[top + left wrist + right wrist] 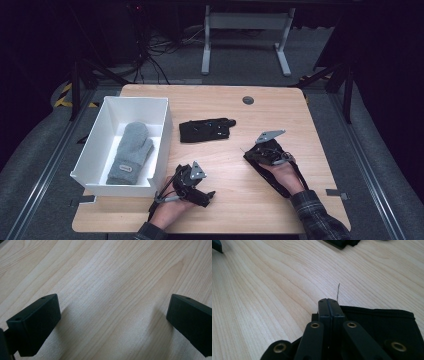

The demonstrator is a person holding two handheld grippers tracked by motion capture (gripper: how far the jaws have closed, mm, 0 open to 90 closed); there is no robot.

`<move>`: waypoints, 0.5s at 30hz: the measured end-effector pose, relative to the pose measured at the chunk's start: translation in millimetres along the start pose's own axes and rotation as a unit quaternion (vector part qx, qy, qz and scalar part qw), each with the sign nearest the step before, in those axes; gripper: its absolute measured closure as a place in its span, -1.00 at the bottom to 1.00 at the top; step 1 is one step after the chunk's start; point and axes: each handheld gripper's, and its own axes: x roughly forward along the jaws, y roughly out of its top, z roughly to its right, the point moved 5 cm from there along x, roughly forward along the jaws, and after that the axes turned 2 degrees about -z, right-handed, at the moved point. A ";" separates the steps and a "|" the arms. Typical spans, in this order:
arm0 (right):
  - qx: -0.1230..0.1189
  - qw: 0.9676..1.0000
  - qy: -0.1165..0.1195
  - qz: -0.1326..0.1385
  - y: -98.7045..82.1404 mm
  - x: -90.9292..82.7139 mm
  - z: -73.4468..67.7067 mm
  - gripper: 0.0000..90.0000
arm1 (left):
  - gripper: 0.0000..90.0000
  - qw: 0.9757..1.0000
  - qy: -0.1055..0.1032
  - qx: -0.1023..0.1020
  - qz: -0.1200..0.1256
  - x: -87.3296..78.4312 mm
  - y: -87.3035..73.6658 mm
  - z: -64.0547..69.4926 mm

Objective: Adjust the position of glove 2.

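Wooden surface (280,107) sits mid-frame in the high view, dark floor and cables behind. White box (95,150) at left of the frame holds a grey mitten (131,152). Black glove (206,130) lies flat at centre. Second black glove (272,175) lies lower right, under the right claw (248,154), which is pinched closed on its near edge. Left claw (209,197) hovers bottom centre, just beside the box front, jaws spread, nothing between.

Left gripper view: two black pads wide apart at the lower corners, bare wood grain between.

Right gripper view: jaws pressed together at lower centre, clamping the black glove's (387,325) edge; a loose thread sticks up. Other glove (340,243) at the top edge.
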 end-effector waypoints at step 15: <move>-0.063 0.996 0.056 -0.033 -14.7 -10.9 -59.5 1.00 | -1.00 1.000 0.000 0.000 0.000 0.0 0.0 0.0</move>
